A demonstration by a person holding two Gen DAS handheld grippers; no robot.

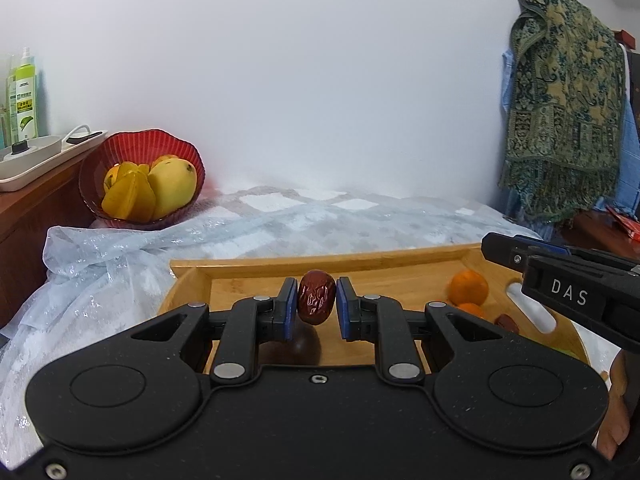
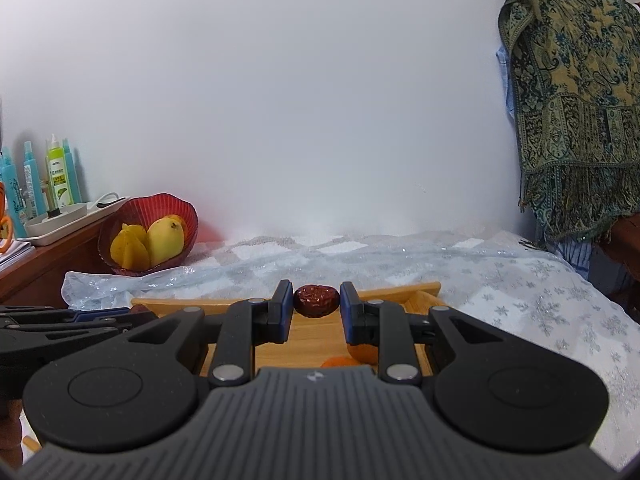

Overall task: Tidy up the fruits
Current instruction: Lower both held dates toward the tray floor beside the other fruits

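Mid-carry: left gripper (image 1: 316, 300) clamped narrow on a red date (image 1: 316, 297) held upright, right gripper (image 2: 316, 305) pinching a second date (image 2: 316, 300) lying sideways — both lifted above the wooden tray (image 1: 360, 262). Probably bound for the red bowl (image 1: 192, 160) at far left, already holding a mango (image 1: 172, 188) and starfruit (image 1: 128, 200). Next: reaching left and far over the cloth, then releasing gently. Oranges (image 1: 468, 290) partly hidden behind the gripper bodies — remaining tray contents hard to count.
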